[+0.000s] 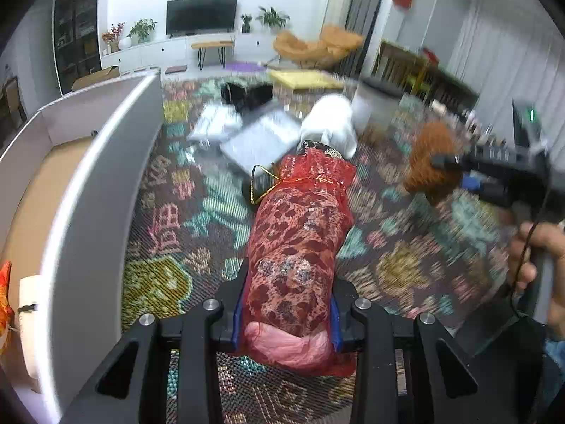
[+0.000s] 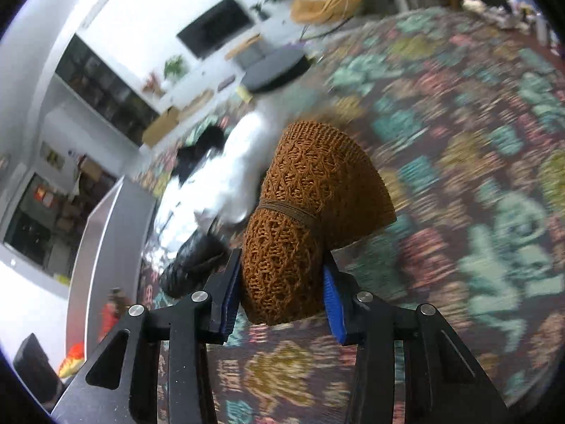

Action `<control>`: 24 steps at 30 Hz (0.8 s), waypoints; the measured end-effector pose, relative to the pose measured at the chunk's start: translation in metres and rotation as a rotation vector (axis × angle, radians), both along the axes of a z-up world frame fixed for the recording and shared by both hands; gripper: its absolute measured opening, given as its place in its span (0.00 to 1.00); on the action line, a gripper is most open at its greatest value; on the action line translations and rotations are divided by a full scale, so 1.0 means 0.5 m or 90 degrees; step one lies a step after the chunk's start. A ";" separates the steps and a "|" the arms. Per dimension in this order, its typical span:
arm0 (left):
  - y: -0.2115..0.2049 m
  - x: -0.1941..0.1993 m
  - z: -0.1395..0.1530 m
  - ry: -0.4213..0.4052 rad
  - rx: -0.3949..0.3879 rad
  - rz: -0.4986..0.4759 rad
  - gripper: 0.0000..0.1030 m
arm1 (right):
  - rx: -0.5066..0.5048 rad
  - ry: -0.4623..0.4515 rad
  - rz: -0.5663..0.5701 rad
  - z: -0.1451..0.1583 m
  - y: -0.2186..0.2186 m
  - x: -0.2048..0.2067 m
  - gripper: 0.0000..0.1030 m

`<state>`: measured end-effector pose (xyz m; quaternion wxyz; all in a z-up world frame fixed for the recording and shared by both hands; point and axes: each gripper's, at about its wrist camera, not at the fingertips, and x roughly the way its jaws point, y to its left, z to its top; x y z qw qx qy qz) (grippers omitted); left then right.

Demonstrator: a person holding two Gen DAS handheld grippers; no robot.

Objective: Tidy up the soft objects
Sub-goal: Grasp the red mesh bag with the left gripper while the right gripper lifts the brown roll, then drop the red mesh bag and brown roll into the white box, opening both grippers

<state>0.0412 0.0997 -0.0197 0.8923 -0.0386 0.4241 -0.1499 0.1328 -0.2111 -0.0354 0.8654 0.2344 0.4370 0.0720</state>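
My left gripper (image 1: 287,304) is shut on a red mesh bag (image 1: 296,233) with a leopard-print roll inside, tied with gold cord, held above the patterned rug. My right gripper (image 2: 280,289) is shut on a brown knitted bundle (image 2: 300,219) tied with brown thread. In the left wrist view the right gripper (image 1: 445,160) and the brown bundle (image 1: 429,162) hang in the air at the right. A white-walled cardboard box (image 1: 84,190) stands at the left, with an orange soft thing (image 1: 5,296) and a white roll (image 1: 28,304) inside.
On the rug (image 1: 406,247) lie silver bags (image 1: 261,137), a white soft item (image 1: 333,120), and a black item (image 1: 247,93). A yellow low table (image 1: 303,79) and a white bin (image 1: 374,100) stand behind. The box wall (image 2: 106,247) shows left in the right wrist view.
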 end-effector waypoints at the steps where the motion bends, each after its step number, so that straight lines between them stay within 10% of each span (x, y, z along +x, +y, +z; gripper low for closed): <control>1: 0.012 -0.006 0.018 -0.008 -0.011 0.004 0.34 | -0.007 -0.010 0.000 0.015 -0.004 -0.004 0.42; 5: 0.098 -0.041 0.098 -0.051 -0.025 0.049 0.34 | -0.012 -0.058 0.059 0.096 0.049 -0.025 0.42; 14: 0.412 -0.112 0.149 -0.055 0.080 0.286 0.36 | 0.122 -0.117 0.394 0.249 0.496 -0.069 0.45; 18: 0.491 -0.125 0.116 -0.019 0.145 0.386 0.93 | 0.086 -0.128 0.459 0.241 0.659 -0.063 0.78; 24: 0.492 -0.141 0.107 -0.042 0.112 0.419 0.95 | 0.016 -0.125 0.391 0.180 0.591 -0.079 0.78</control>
